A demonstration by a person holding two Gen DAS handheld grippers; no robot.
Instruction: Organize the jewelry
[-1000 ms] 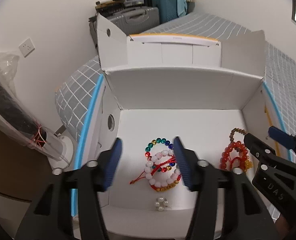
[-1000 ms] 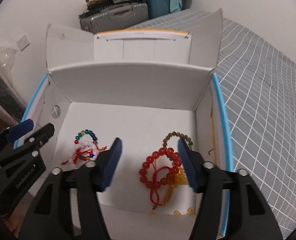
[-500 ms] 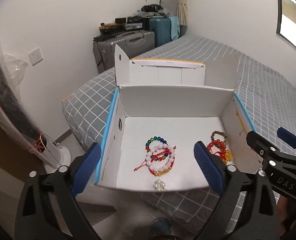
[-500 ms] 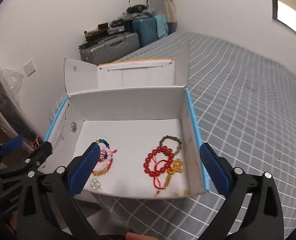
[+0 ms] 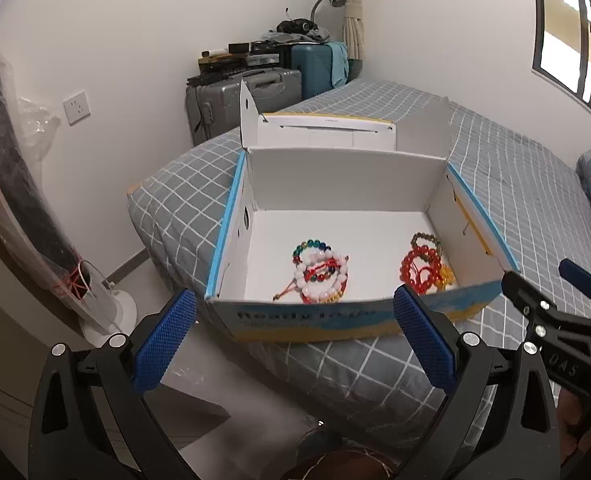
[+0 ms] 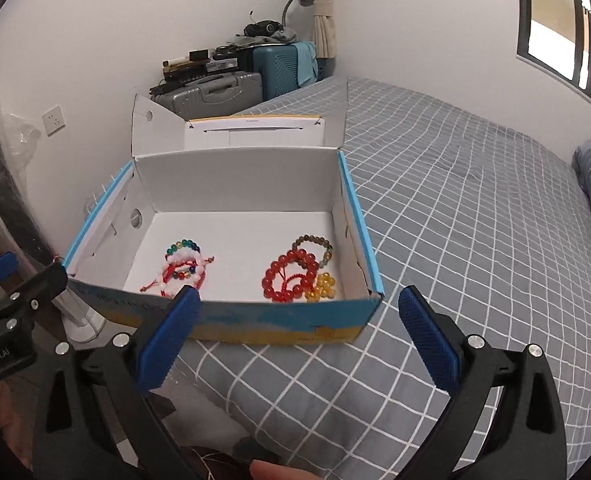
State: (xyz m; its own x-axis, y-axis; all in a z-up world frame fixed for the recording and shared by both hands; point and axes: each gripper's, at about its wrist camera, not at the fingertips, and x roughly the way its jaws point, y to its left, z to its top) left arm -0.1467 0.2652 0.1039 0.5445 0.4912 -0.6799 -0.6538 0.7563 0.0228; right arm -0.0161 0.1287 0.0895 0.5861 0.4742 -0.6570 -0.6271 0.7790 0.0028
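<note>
An open white cardboard box [image 5: 347,184] [image 6: 239,184] with blue edges sits on the bed corner. Inside lie two piles of bead bracelets: a left pile of white, multicoloured and red-cord bracelets [image 5: 321,274] [image 6: 185,266], and a right pile of red, brown and yellow beads [image 5: 423,268] [image 6: 295,274]. My left gripper [image 5: 295,336] is open and empty, held back in front of the box. My right gripper [image 6: 299,336] is open and empty, also in front of the box.
The box rests on a grey checked bed cover [image 6: 475,220]. Suitcases [image 5: 247,96] stand against the far wall. A white fan base [image 5: 103,312] and a wrapped dark object [image 5: 11,184] stand on the floor at left. A window [image 6: 563,20] is at right.
Both grippers have pulled back out of the box and opened wide. The bracelets stay in the box, and its front wall now hides the pearl piece.
</note>
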